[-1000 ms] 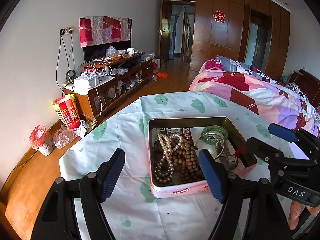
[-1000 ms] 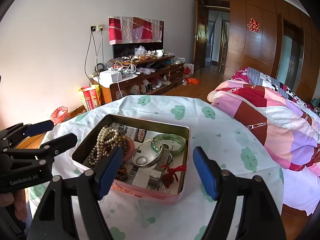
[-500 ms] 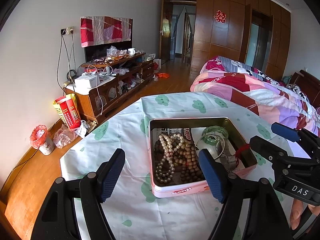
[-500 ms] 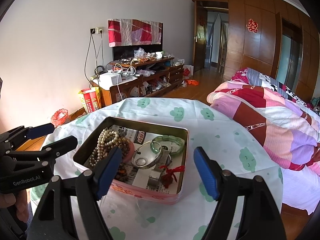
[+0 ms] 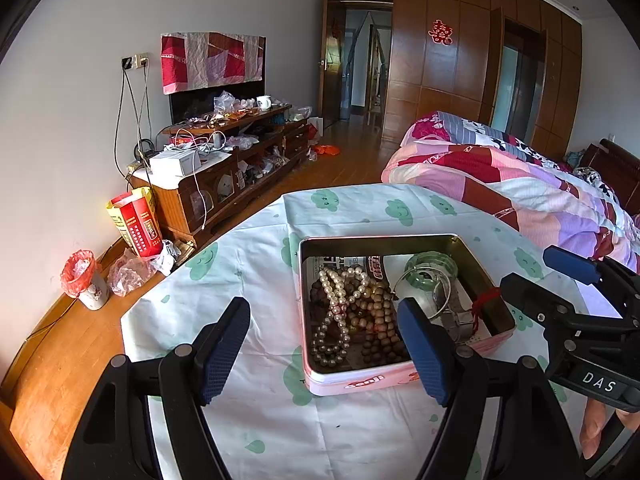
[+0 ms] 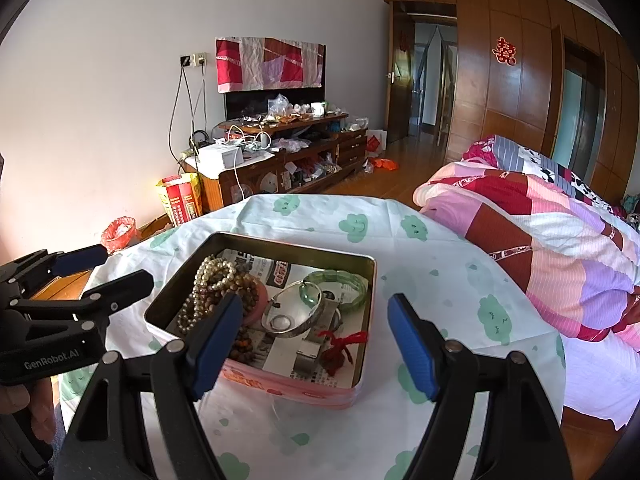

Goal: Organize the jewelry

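Tabletop tin between wide empty fingers; only right wrist view shows its red tassel fully

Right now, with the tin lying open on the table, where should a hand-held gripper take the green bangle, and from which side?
Probably from above, on the far arc of the green bangle. It lies flat in the far corner of the tin, close to the walls, and the silver bangle overlaps its near side. Put one finger inside the ring and one outside. The open right hand-held gripper is nearer.
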{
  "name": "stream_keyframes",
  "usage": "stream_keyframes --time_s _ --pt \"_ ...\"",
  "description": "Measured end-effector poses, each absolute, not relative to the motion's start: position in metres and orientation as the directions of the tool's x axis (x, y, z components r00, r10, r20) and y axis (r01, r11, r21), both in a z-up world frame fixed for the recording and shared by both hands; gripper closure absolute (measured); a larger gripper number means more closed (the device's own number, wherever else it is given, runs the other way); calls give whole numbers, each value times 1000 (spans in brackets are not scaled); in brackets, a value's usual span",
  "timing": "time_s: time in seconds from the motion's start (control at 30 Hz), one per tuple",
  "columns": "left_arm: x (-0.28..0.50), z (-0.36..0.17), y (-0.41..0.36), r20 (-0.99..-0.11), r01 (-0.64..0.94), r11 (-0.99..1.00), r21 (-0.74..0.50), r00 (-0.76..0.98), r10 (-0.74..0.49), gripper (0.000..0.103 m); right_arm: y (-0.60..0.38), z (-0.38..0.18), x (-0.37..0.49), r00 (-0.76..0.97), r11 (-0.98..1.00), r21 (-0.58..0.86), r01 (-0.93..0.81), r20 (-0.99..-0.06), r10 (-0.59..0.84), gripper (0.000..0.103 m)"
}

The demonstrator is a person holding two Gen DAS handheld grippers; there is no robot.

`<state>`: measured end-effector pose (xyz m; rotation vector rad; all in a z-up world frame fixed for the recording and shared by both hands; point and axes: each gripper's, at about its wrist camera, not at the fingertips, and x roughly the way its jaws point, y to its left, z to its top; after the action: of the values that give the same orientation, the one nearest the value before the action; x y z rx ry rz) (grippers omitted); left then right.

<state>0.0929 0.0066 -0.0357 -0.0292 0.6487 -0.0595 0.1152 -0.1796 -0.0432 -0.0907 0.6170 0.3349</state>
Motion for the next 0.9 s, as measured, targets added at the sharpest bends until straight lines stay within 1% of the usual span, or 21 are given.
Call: stream_keyframes --time_s 0.3,0.57,0.9 --pt "93 -35 10 -604 40 998 -45 794 -59 27 -179 -43 115 764 942 16 -334 -581 281 26" --pt "95 -36 13 -615 9 1000 -19 788 -19 27 -184 -43 115 763 943 21 -331 -582 281 26" --pt "96 -39 11 -624 -1 1000 2 782 2 27 -191 -44 116 766 944 22 -328 -578 280 26"
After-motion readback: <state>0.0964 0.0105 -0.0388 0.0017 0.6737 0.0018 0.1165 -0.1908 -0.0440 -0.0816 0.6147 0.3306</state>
